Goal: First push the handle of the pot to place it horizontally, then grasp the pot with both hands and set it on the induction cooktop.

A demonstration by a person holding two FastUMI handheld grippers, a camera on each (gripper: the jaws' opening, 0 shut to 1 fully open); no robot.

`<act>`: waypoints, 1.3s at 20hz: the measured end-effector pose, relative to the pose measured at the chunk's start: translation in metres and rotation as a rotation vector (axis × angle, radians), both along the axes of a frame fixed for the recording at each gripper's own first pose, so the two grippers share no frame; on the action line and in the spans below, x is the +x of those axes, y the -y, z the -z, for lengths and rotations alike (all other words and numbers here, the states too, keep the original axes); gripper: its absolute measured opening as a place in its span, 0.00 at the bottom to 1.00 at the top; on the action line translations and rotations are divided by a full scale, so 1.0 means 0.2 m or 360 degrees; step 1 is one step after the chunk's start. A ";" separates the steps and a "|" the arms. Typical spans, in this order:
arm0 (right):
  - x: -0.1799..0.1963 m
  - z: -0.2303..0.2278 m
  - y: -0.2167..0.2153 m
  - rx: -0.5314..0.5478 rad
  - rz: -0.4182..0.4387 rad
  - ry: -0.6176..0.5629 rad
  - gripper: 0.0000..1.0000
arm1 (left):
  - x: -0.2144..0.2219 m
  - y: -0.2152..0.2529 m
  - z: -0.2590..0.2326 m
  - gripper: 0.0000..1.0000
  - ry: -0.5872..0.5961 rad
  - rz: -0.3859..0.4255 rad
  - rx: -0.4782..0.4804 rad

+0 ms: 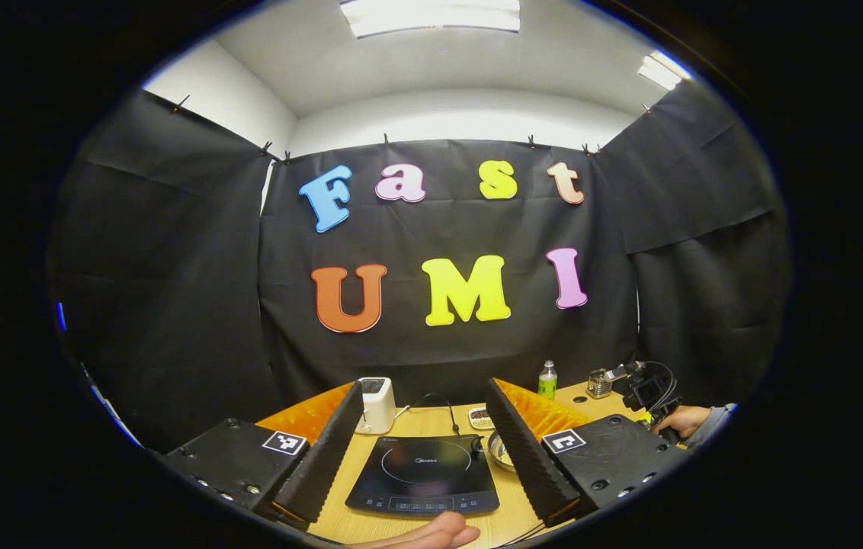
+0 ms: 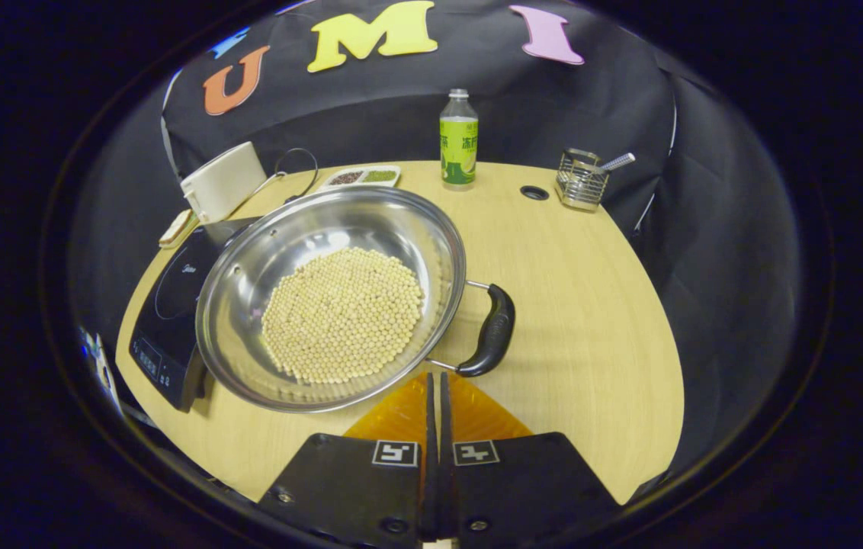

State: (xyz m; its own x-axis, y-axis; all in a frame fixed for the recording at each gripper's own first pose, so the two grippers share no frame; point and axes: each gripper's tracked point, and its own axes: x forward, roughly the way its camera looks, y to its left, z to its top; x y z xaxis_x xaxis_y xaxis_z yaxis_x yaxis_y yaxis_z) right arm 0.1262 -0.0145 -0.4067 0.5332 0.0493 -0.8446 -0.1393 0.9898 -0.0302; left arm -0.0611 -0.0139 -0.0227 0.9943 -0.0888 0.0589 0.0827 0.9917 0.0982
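Observation:
In the right gripper view a wide steel pot (image 2: pixel 248 267) holding a layer of pale beans (image 2: pixel 340 313) rests on the wooden table (image 2: pixel 591 305). Its black side handle (image 2: pixel 492 329) points toward the right. My right gripper (image 2: pixel 436 375) is shut and empty, its tips just short of the handle's near end. The black induction cooktop (image 2: pixel 165 305) lies left of the pot, partly hidden by it. In the left gripper view my left gripper (image 1: pixel 425 389) is open wide above the cooktop (image 1: pixel 422 473), and a sliver of the pot (image 1: pixel 498 450) shows to the cooktop's right.
A white appliance (image 2: pixel 222 181), a small dish of grains (image 2: pixel 361 177), a green bottle (image 2: pixel 459 141) and a metal utensil holder (image 2: pixel 580 179) stand along the table's far edge. A hand (image 1: pixel 431 534) shows at the near edge, another hand (image 1: pixel 679 419) at the right.

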 end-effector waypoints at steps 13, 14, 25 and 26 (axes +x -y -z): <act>0.16 -0.05 0.05 -0.0023 0.0066 0.0110 0.04 | 0.18 0.17 0.12 0.97 -0.0104 0.0128 -0.0053; 0.18 -0.05 0.05 -0.0017 0.0072 0.0110 0.04 | 0.20 0.18 0.14 0.96 -0.0108 0.0131 -0.0046; 0.36 -0.10 0.11 0.0038 0.0109 0.0232 0.04 | 0.64 0.29 0.47 0.97 -0.0388 0.0109 -0.0051; 0.37 -0.11 0.12 0.0027 0.0111 0.0250 0.04 | 0.68 0.31 0.50 0.97 -0.0418 0.0116 -0.0046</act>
State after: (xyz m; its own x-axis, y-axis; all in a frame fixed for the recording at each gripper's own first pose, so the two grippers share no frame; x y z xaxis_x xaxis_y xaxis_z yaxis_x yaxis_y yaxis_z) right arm 0.2001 -0.0383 -0.3840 0.6612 0.0212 -0.7499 -0.0655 0.9974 -0.0295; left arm 0.0744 -0.0752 -0.1229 0.9669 -0.1628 -0.1963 0.1730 0.9843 0.0360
